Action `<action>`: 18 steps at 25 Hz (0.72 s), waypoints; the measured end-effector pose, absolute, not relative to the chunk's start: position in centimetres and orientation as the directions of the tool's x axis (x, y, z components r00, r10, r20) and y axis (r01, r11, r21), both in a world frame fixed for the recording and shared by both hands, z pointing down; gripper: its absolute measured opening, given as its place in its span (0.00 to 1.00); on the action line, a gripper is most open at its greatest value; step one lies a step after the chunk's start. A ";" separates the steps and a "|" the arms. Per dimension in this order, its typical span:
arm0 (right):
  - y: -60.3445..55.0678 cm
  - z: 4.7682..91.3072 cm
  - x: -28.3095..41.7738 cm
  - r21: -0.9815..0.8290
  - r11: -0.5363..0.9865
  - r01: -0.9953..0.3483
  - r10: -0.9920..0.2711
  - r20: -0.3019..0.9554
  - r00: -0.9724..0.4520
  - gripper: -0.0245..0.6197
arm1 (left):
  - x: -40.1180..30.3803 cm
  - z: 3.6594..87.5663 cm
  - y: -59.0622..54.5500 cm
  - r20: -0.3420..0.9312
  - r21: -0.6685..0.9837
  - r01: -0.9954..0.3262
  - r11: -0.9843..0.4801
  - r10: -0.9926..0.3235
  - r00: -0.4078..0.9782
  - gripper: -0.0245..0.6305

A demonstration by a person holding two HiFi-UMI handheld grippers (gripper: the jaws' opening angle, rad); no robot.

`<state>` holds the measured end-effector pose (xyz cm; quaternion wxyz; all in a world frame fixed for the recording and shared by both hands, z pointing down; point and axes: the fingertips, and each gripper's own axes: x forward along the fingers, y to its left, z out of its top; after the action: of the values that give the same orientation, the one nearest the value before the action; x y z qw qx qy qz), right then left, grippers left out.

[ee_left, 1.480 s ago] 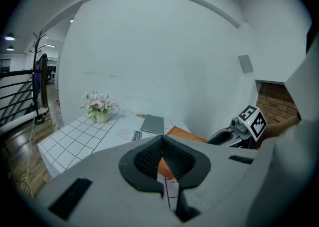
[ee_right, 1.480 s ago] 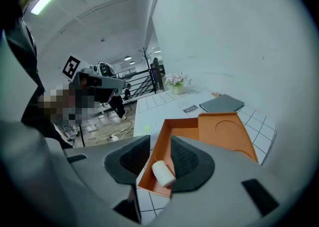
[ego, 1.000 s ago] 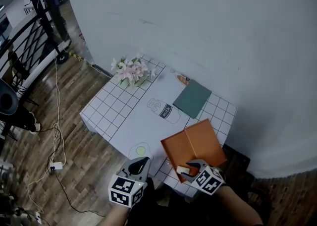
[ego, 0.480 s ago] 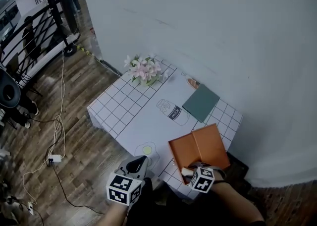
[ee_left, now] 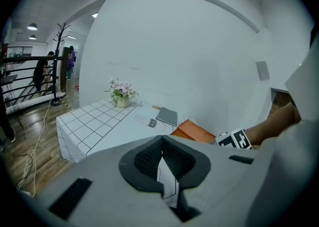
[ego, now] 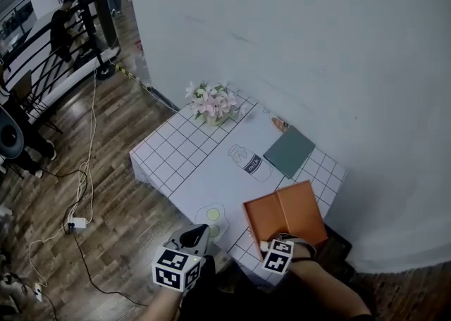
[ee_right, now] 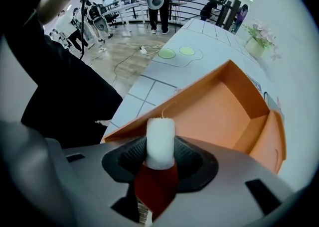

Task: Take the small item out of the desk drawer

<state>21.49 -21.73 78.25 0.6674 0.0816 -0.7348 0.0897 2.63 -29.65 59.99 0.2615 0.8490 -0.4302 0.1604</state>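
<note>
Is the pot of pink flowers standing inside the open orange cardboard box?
No, the pot of pink flowers stands at the far corner of the checked table, well apart from the open orange cardboard box.

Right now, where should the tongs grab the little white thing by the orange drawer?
Pinch the little white thing across its round sides, coming down from above: it points lengthwise along the right tongs, which have just been closing with it between them.
</note>
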 end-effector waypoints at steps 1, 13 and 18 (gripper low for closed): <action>-21.8 78.3 21.5 -0.015 0.971 -0.241 -0.008 0.995 -0.095 0.30 | 2.6 60.0 -29.6 0.497 0.307 -0.814 -0.493 -0.646 0.579 0.05; -25.0 73.4 23.3 0.040 0.917 -0.396 -0.132 0.969 -0.207 0.29 | 3.0 57.7 -30.9 0.477 0.280 -0.799 -0.532 -0.646 0.596 0.05; -27.6 70.3 24.4 -0.015 0.825 -0.565 -0.218 0.914 -0.342 0.29 | 5.1 55.5 -32.4 0.461 0.227 -0.762 -0.606 -0.623 0.633 0.05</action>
<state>24.39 -27.55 70.32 0.5192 0.2442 -0.8017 0.1675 5.12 -32.39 55.46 0.2051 0.8799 -0.3934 0.1700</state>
